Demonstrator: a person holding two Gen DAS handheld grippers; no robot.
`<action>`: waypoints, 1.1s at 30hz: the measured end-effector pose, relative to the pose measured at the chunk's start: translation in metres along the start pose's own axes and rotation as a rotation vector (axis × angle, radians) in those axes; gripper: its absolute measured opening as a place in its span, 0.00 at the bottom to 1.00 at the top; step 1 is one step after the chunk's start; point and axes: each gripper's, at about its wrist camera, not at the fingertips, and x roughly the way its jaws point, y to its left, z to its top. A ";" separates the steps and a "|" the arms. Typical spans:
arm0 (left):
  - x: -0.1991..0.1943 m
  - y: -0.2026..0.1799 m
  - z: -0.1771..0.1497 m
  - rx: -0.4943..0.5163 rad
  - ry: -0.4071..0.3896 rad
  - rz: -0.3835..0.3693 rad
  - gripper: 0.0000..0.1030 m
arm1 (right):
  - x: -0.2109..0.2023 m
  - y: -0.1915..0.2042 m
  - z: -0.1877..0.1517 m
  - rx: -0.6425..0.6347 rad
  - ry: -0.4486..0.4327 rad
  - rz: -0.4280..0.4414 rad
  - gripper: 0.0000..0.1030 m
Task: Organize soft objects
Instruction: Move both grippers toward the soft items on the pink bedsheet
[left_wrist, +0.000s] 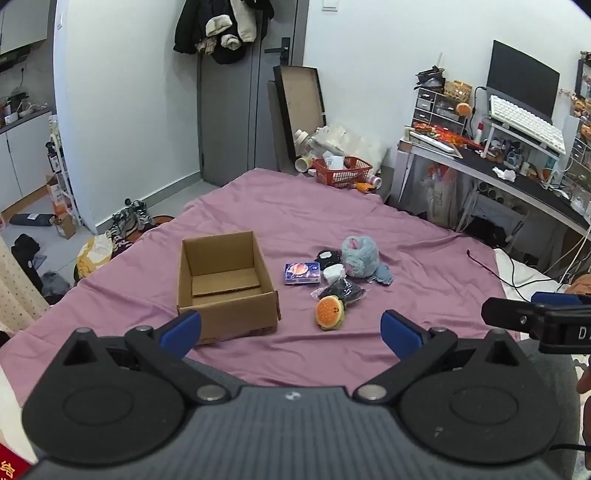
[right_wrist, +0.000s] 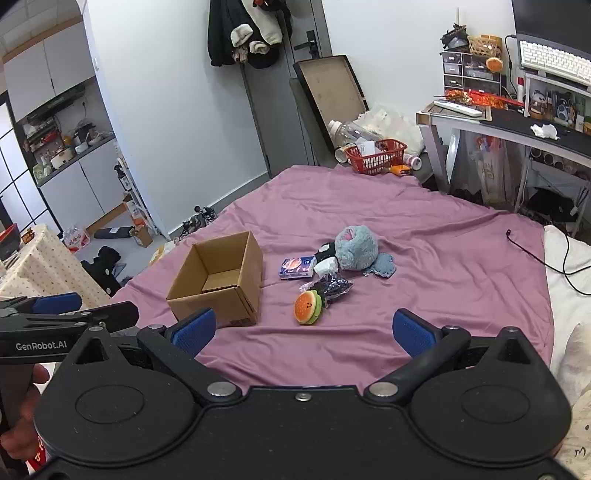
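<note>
From my left camera, the right gripper (left_wrist: 543, 317) is cut off by the frame's right edge, so I can't see how its jaws stand. From my right camera, the left gripper (right_wrist: 55, 317) runs off the left edge the same way, and the hand (right_wrist: 22, 410) holding it is mostly out of frame. The box (left_wrist: 225, 280) hides its own near floor behind its front wall. In the pile, the black toy (left_wrist: 327, 257) is half covered by the grey plush (left_wrist: 360, 253), and I can't make out the white lump (left_wrist: 334, 272) or the dark bag (left_wrist: 341, 290). Print on the packet (left_wrist: 302, 273) is too small to read.
</note>
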 end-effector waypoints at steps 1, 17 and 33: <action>0.000 -0.001 -0.001 0.005 -0.001 0.002 1.00 | -0.001 0.001 0.000 -0.001 0.000 -0.002 1.00; -0.008 -0.001 -0.001 0.014 -0.002 0.015 1.00 | -0.010 0.002 -0.002 -0.010 -0.005 -0.016 1.00; -0.011 -0.006 0.001 0.023 -0.018 0.013 1.00 | -0.013 0.002 -0.002 -0.007 -0.007 -0.028 1.00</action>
